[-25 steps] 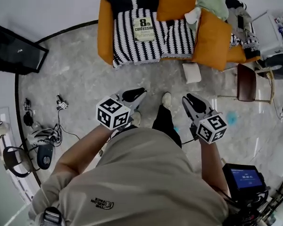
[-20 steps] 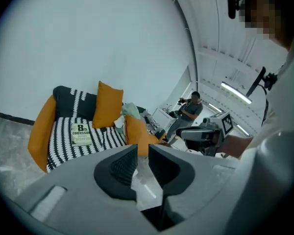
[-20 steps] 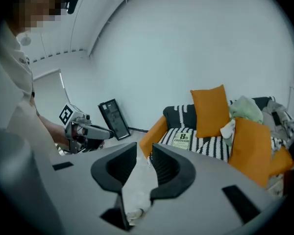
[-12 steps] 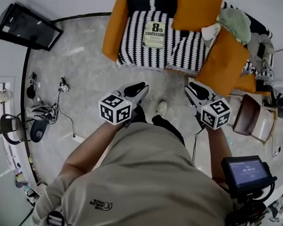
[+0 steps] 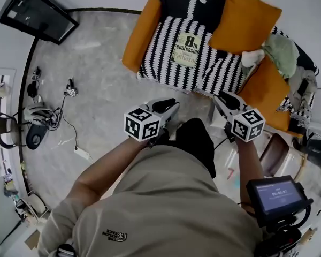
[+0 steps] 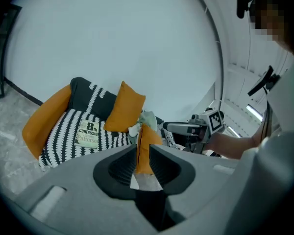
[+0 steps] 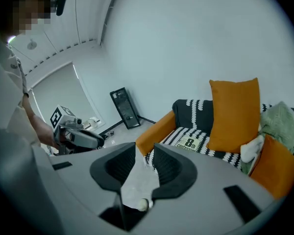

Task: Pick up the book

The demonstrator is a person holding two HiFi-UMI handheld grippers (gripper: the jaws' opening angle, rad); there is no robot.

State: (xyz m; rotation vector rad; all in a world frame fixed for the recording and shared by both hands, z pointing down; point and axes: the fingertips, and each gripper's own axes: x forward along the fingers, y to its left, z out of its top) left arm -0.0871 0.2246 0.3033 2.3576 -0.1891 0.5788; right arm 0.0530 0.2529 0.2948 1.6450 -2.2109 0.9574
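Observation:
The book (image 5: 186,50), pale with a big black "8" on its cover, lies flat on the black-and-white striped throw (image 5: 166,63) over the orange sofa seat. It also shows in the left gripper view as the book (image 6: 89,133) and in the right gripper view as the book (image 7: 189,143). My left gripper (image 5: 170,105) hovers over the floor short of the sofa's front edge, its jaws a narrow gap apart and empty (image 6: 143,148). My right gripper (image 5: 224,98) is level with it to the right; its jaws (image 7: 144,151) are opening with nothing between them. Neither touches the book.
Orange cushions (image 5: 245,20) and a pale green cloth (image 5: 281,52) fill the sofa's right side. A black framed panel (image 5: 37,14) leans on the wall at left. Cables and headphones (image 5: 35,127) lie on the marble floor. A small screen device (image 5: 278,194) sits by my right hip.
Both grippers and the person have come forward toward the sofa, which now sits closer and more to the right in view. Both pairs of jaws have parted a little.

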